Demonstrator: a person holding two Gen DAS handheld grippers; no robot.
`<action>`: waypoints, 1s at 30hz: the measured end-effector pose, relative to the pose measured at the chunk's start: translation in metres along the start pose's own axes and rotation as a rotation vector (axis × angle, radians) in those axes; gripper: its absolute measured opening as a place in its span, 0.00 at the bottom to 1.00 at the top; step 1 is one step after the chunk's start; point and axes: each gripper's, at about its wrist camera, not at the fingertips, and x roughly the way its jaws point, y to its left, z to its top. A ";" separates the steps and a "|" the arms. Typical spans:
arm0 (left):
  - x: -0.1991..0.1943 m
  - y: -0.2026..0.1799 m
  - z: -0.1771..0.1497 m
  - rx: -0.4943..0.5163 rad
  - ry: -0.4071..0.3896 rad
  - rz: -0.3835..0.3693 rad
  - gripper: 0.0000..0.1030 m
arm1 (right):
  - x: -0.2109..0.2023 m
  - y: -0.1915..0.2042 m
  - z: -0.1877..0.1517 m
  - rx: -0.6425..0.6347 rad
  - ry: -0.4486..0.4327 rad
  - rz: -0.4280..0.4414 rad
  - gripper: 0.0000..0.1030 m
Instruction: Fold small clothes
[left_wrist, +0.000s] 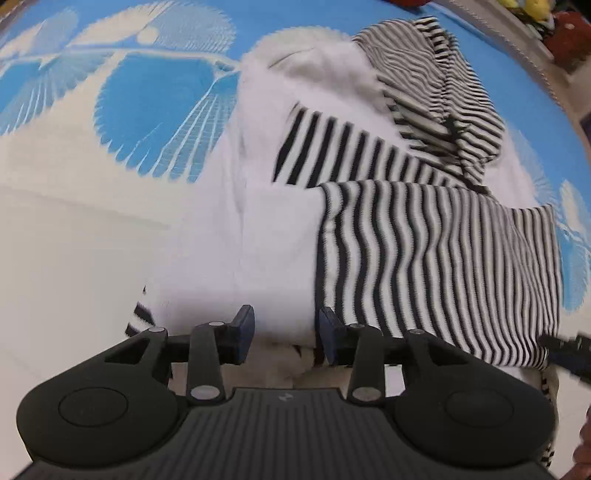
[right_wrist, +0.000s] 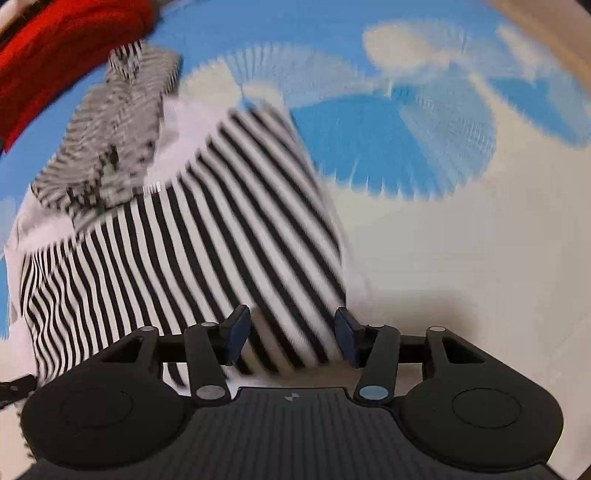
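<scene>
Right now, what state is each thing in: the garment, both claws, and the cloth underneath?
Striped garment: partly folded, striped panel lying over the white part, rumpled at the far end.
Left claw: open, white fabric between the jaws, pads not pressing.
Right claw: open, striped edge between the jaws, not pinched.
Blue patterned cloth: spread flat under the garment.
Red fabric: bunched at the far edge.

left gripper (left_wrist: 284, 334): matte black ribbed body, round side caps, silver pivot screws, dark blue fingers (left_wrist: 243, 328) | right gripper (right_wrist: 291, 334): identical build
</scene>
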 end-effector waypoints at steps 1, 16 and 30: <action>-0.003 -0.003 0.000 0.016 -0.013 0.014 0.42 | 0.003 -0.003 -0.002 0.018 0.028 0.008 0.51; -0.034 -0.038 0.008 0.131 -0.220 0.113 0.46 | -0.057 0.023 0.009 -0.217 -0.212 -0.011 0.53; -0.057 -0.066 0.016 0.158 -0.426 0.149 0.46 | -0.077 0.013 0.016 -0.378 -0.279 -0.062 0.57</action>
